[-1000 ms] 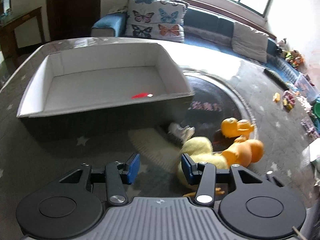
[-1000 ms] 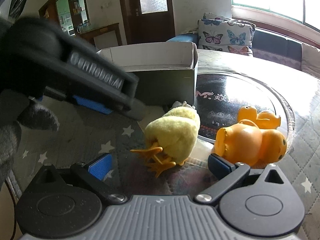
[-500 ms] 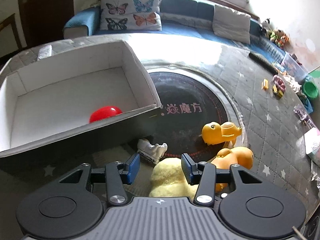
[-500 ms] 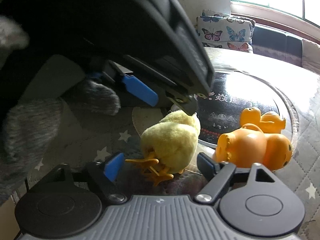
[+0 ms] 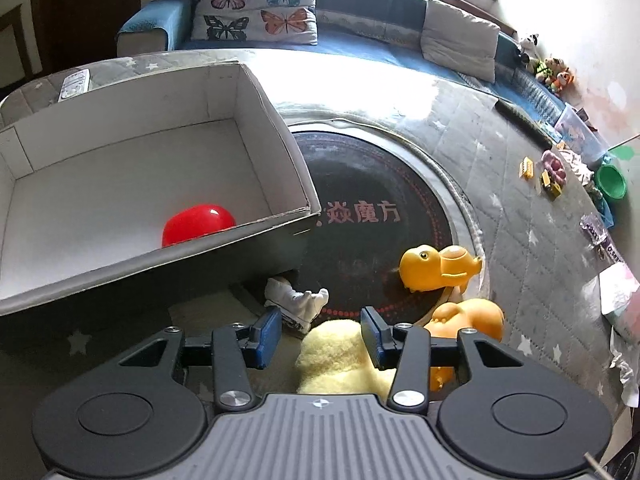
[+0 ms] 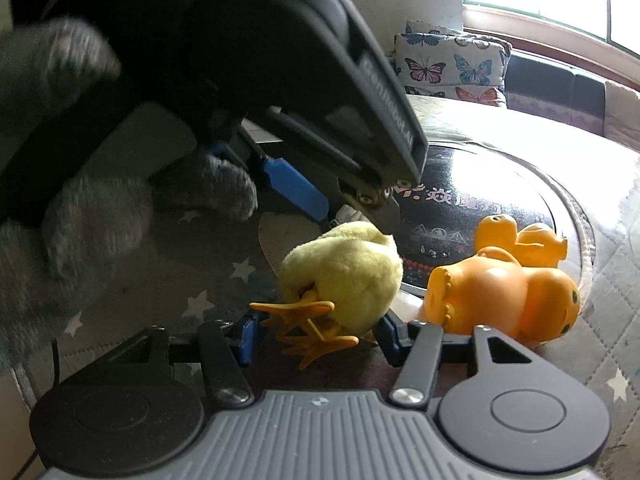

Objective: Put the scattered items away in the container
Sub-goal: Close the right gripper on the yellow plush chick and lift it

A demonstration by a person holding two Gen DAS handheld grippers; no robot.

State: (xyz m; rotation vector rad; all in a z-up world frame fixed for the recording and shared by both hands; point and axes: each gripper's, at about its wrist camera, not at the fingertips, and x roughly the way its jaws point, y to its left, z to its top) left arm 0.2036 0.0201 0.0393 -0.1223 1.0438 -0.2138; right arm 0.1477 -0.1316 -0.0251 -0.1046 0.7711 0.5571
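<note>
Right gripper [image 6: 316,334] was spread at lower centre of its view, blue pads either side of the plush chick's [image 6: 344,276] orange feet, not yet closed on it. Left gripper [image 5: 320,334] was also spread and carried nothing; in its own view the chick [image 5: 340,364] lay low centre, partly under the right-hand pad. From the right wrist the left gripper's body loomed over the chick from upper left, its pads just above the plush.

The container [image 5: 280,136], a white-lined cardboard box, filled the left of the left view, a red ball [image 5: 196,224] in its near corner. Still out on the table: two orange rubber toys [image 5: 436,266], [image 5: 468,316] right of centre, and a small white toy [image 5: 296,300] beside the box's near wall.

Risks, as judged:
- Both tools converging on one chick; they could collide.
- A pinch on the thin feet alone might slip.
- The nearer orange toy [image 6: 504,300] sat just beside the right pad and could be nudged.
</note>
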